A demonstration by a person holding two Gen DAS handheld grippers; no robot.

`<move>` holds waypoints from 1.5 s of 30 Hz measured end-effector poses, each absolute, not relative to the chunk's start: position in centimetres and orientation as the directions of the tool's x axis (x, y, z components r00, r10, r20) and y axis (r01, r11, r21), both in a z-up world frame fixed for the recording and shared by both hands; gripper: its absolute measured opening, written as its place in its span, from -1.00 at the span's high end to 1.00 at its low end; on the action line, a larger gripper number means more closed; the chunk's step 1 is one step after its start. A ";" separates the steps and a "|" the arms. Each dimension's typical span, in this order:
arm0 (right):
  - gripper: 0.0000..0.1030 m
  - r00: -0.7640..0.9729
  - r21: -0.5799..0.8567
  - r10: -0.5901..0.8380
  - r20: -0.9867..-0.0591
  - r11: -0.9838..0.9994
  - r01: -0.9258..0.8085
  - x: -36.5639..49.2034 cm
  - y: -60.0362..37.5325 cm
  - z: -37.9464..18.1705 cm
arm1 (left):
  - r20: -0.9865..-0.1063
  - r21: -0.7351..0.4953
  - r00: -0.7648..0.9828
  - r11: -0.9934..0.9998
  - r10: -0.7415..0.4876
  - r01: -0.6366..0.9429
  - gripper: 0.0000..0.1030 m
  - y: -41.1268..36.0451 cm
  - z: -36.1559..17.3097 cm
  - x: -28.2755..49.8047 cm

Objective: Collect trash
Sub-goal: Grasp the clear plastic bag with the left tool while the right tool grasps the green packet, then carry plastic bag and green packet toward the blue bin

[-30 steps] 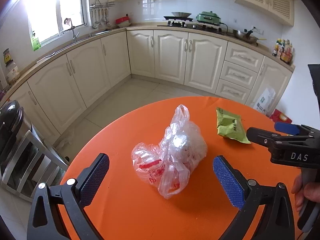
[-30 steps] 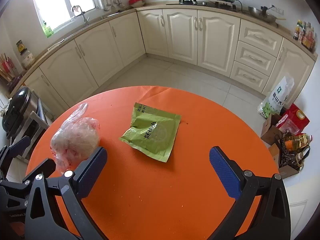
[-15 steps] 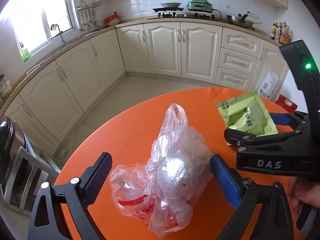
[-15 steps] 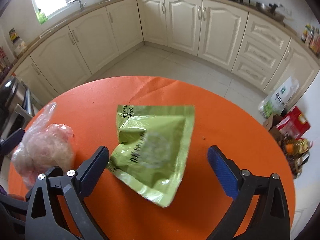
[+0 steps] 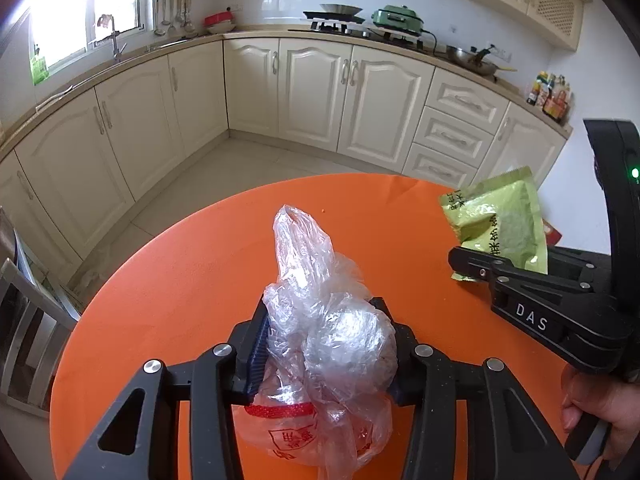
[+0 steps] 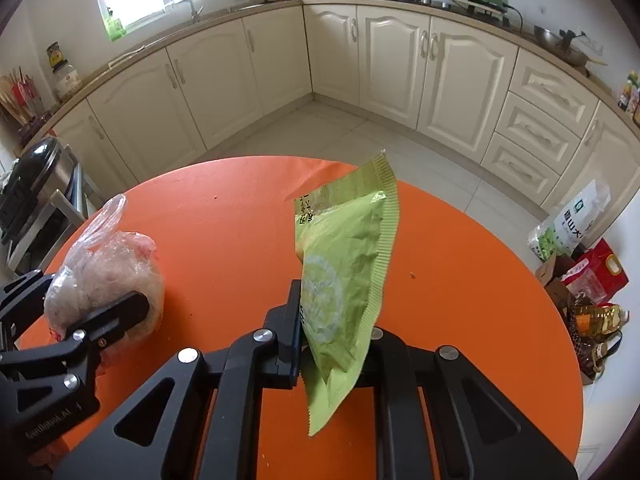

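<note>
Two clamped trash items, orange table (image 6: 460,264), cream cabinets (image 6: 400,60), floor groceries (image 6: 580,264)

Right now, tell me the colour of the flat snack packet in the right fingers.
Light green flat snack packet, with dark print; right wrist view shows it best.

One clear plastic bag (image 5: 332,332), one green packet (image 6: 344,280), two claws, one round orange table (image 6: 224,224)

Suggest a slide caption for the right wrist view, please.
Right gripper pinches green snack packet upright above the orange table.
</note>
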State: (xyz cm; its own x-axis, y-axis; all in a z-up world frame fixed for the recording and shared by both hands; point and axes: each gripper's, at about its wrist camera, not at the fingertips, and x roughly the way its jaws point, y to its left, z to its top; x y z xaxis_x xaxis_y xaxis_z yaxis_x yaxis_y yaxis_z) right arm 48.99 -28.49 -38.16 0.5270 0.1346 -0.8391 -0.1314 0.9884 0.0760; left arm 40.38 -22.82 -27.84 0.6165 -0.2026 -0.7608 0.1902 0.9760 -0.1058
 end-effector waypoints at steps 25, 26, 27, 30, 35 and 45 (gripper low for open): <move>0.76 0.705 0.152 0.198 -0.681 0.980 -0.129 26.2 -33.1 -25.5 | -0.611 -0.135 0.732 0.951 -0.302 0.279 0.18 -24.8 -21.5 20.7; 0.76 0.712 0.149 0.192 -0.676 0.981 -0.123 25.6 -33.6 -25.1 | -0.603 -0.132 0.735 0.948 -0.308 0.289 0.18 -25.2 -21.4 19.6; 0.76 0.719 0.146 0.184 -0.671 0.983 -0.115 24.8 -34.0 -24.8 | -0.596 -0.129 0.738 0.945 -0.317 0.301 0.18 -25.7 -21.1 18.9; 0.76 0.742 0.143 0.159 -0.651 0.986 -0.086 22.7 -35.4 -23.8 | -0.576 -0.116 0.746 0.936 -0.335 0.331 0.18 -26.8 -20.9 16.3; 0.76 0.780 0.144 0.112 -0.615 0.989 -0.028 19.1 -38.6 -22.1 | -0.547 -0.091 0.747 0.913 -0.379 0.397 0.18 -29.2 -20.3 12.6; 0.75 0.797 0.145 -0.028 -0.603 0.979 0.145 13.7 -47.3 -21.3 | -0.495 -0.080 0.712 0.842 -0.498 0.533 0.18 -33.3 -20.1 7.7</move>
